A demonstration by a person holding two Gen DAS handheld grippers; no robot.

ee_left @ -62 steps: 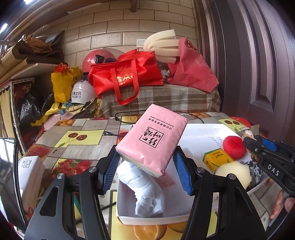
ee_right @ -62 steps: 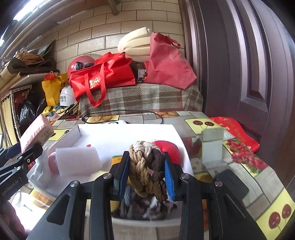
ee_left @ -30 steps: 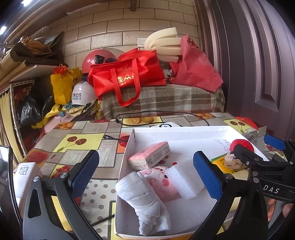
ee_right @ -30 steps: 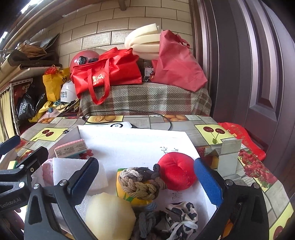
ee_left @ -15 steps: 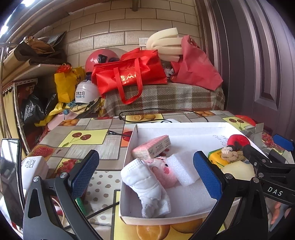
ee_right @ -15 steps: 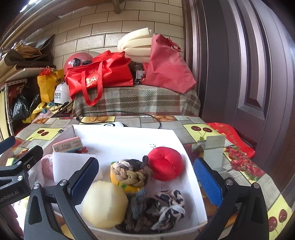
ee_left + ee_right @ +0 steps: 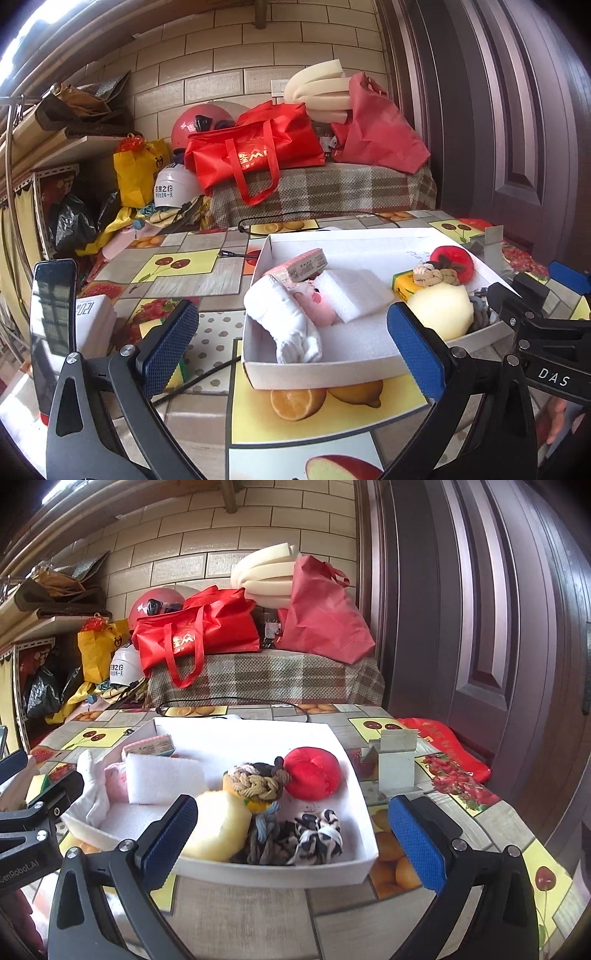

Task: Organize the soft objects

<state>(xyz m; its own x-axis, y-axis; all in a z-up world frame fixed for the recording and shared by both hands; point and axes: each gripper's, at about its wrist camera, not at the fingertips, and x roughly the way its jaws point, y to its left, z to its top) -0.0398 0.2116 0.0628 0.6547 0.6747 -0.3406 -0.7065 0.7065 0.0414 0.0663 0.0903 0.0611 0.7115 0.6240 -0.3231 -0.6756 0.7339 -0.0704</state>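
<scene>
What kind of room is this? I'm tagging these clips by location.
Probably a home entryway or storage corner: helmets and shopping bags piled by a tiled wall, a panelled door, and a table with a fruit-print cloth holding the white tray.

White tray (image 7: 354,864): matt card or paperboard, smooth walls. Contents: white sponge block (image 7: 164,779), porous matt foam; red cushion (image 7: 312,771), soft velvety cloth; braided rope knot (image 7: 255,781), coarse twisted cord; pink tissue pack (image 7: 299,267), glossy plastic wrap; white rolled cloth (image 7: 284,319), soft knit. Tablecloth (image 7: 258,915): smooth, glossy printed vinyl; gripper pads (image 7: 168,840): blue textured rubber on matt black plastic.
</scene>
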